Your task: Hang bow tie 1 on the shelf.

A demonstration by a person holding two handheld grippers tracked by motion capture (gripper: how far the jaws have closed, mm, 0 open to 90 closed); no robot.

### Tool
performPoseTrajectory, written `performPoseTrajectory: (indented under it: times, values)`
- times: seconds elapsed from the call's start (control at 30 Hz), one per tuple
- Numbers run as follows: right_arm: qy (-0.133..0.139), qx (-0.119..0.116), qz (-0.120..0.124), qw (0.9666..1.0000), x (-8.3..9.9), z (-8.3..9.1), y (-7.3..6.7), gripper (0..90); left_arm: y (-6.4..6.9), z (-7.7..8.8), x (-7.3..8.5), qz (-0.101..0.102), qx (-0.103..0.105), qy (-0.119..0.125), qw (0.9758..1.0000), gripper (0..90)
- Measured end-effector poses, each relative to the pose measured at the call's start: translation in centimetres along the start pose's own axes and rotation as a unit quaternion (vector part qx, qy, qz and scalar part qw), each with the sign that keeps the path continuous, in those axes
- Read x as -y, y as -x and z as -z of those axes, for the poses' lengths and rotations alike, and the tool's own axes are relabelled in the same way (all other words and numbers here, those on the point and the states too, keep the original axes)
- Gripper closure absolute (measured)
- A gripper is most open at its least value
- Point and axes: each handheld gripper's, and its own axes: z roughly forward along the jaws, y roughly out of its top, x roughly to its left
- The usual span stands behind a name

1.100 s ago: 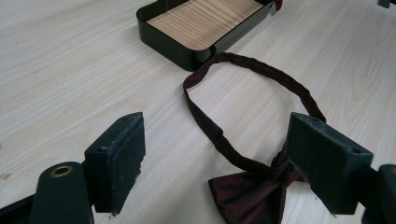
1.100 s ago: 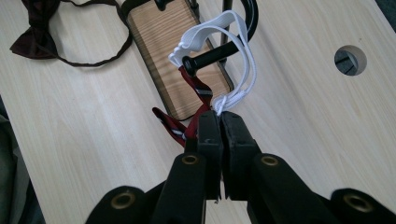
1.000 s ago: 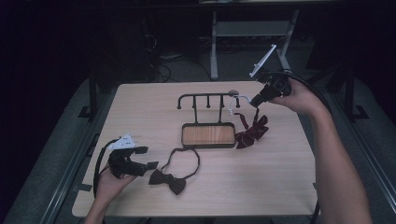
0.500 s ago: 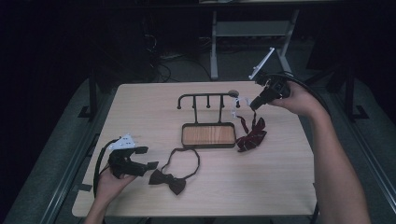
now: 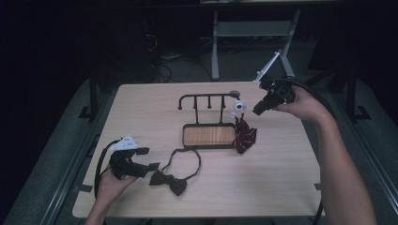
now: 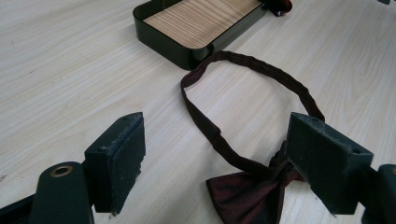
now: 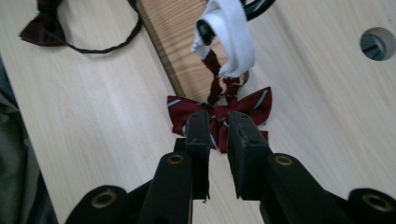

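Observation:
A black hook rack stands on its wood-lined base tray at mid table. A red striped bow tie hangs by a white strap from the rack's right end, its bow resting on the table. My right gripper hovers just right of the strap. Its jaws have just been opening and stand narrowly apart with nothing between them, the striped bow tie below. My left gripper sits open at the front left, jaws wide before a dark maroon bow tie.
The maroon tie's neck loop runs from its bow up to the tray's front edge. A round cable hole is cut into the tabletop behind the rack. A metal stand rises beyond the table's far edge.
The right gripper's jaws have parted slightly, and the striped tie has settled a little lower by the tray. The left gripper has stayed put.

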Motion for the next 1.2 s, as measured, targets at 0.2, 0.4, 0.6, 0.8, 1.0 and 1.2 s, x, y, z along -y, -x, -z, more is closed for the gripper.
performPoseTrajectory:
  times: [0.2,0.4,0.6,0.8,1.0,1.2]
  values:
    - [0.003,-0.005,0.007,1.0,0.7,-0.3,-0.4,72.4,0.0,0.0,0.0,-0.002,-0.002,-0.002,1.0,20.1]
    - [0.011,-0.008,0.013,0.9998,1.6,-0.6,-1.0,69.9,0.0,-0.2,0.0,-0.009,-0.001,-0.005,0.9999,20.1]
    - [0.017,-0.019,0.017,0.9995,2.3,-1.2,-1.4,66.9,0.1,-0.3,0.0,-0.012,-0.002,-0.011,0.9999,20.2]
    - [0.017,-0.022,0.017,0.9995,2.8,-1.7,-1.8,64.3,0.1,-0.3,0.0,-0.012,-0.003,-0.012,0.9999,20.3]
    - [0.019,-0.021,0.02,0.9994,3.7,-2.2,-2.4,62.3,0.1,-0.5,0.0,-0.012,-0.004,-0.016,0.9998,20.4]
    - [0.025,-0.022,0.022,0.9992,4.6,-2.8,-2.8,60.3,0.1,-0.5,0.0,-0.016,-0.004,-0.019,0.9997,21.1]
